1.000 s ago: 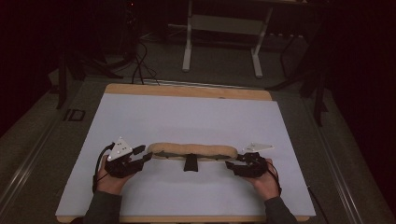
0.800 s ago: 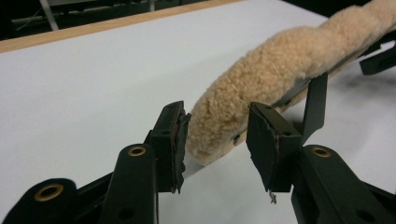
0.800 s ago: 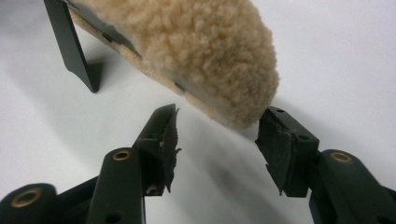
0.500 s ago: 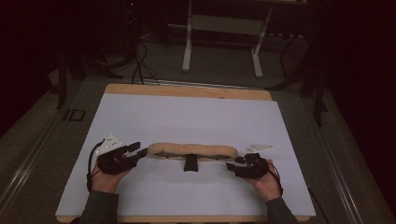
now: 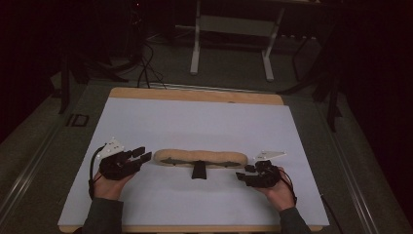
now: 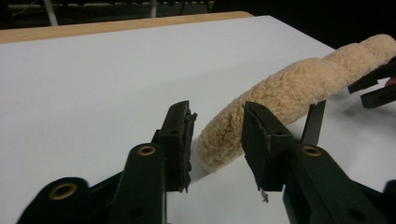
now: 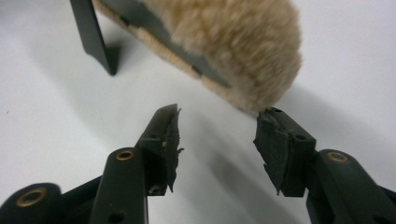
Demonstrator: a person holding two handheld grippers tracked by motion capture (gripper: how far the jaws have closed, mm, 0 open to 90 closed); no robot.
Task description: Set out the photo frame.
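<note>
On smooth white table [image 5: 195,122], long fleecy pad [image 5: 200,156].

L gripper [image 6: 215,140] closing round fleece pad [image 6: 280,95] end, white table [image 6: 93,84]

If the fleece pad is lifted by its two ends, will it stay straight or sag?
The fleece pad probably sags somewhat: it looks long, thin and soft. Its fluffy pile should give under pressure, not slip. It likely weighs little, and the black strap would dangle below.
</note>
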